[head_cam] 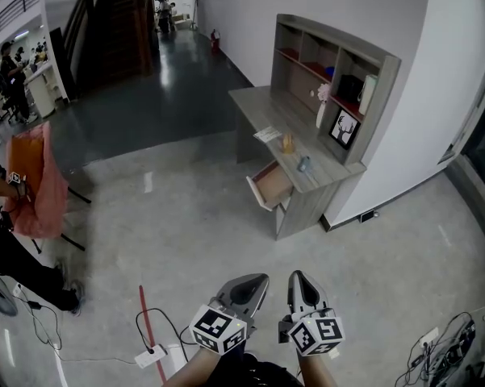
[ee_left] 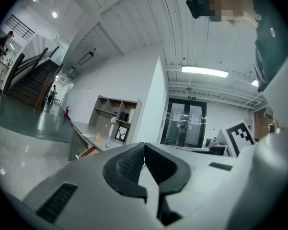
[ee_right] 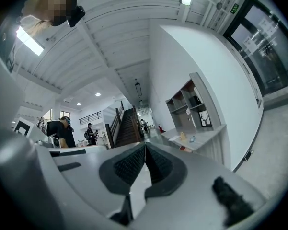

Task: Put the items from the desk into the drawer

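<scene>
A grey desk [head_cam: 262, 107] with a shelf unit stands against the white wall, far ahead of me. Its drawer [head_cam: 272, 185] is pulled open. On the desktop lie a sheet of paper [head_cam: 268, 134], a small orange item [head_cam: 287, 143] and a small bluish item [head_cam: 304, 164]. My left gripper [head_cam: 255, 284] and right gripper [head_cam: 299, 284] are side by side low in the head view, well short of the desk. Both are shut with nothing between the pads. The left gripper view shows its jaws [ee_left: 144, 150] touching, the desk [ee_left: 85, 132] small behind them. The right gripper [ee_right: 145, 150] looks the same.
A white vase [head_cam: 321, 113] and a framed deer picture [head_cam: 344, 129] stand at the back of the desk. A chair draped in orange cloth [head_cam: 39, 180] is at the left. Cables and a red stick [head_cam: 147, 315] lie on the concrete floor near me. People stand far off.
</scene>
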The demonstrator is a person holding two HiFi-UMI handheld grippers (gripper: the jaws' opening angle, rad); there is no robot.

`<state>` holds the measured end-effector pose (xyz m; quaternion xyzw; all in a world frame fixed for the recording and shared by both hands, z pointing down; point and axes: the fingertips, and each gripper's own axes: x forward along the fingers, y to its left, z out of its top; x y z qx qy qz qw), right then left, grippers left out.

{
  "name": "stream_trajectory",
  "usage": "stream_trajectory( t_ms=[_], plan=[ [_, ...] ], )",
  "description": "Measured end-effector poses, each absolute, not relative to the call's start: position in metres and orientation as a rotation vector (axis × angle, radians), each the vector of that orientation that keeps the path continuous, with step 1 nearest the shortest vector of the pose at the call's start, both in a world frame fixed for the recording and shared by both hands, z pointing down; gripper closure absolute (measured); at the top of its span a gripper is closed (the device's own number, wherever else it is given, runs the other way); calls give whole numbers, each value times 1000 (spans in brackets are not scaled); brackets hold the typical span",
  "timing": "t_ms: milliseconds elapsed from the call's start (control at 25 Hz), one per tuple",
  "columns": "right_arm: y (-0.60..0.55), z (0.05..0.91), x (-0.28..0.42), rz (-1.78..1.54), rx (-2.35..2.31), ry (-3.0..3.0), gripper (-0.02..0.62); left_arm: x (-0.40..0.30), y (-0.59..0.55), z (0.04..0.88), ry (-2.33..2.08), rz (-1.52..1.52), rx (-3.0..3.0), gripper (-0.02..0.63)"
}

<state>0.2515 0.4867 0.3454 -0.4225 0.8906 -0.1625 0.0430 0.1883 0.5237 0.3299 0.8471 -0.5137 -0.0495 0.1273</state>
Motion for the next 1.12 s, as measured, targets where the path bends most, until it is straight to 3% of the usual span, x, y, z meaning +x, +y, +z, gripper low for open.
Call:
stream_trajectory(
  t_ms=[1120],
  plan=[
    [335, 332, 171, -444, -1428, 2636, 584, 89, 358, 311, -1423, -106, 2553, 595]
  ],
)
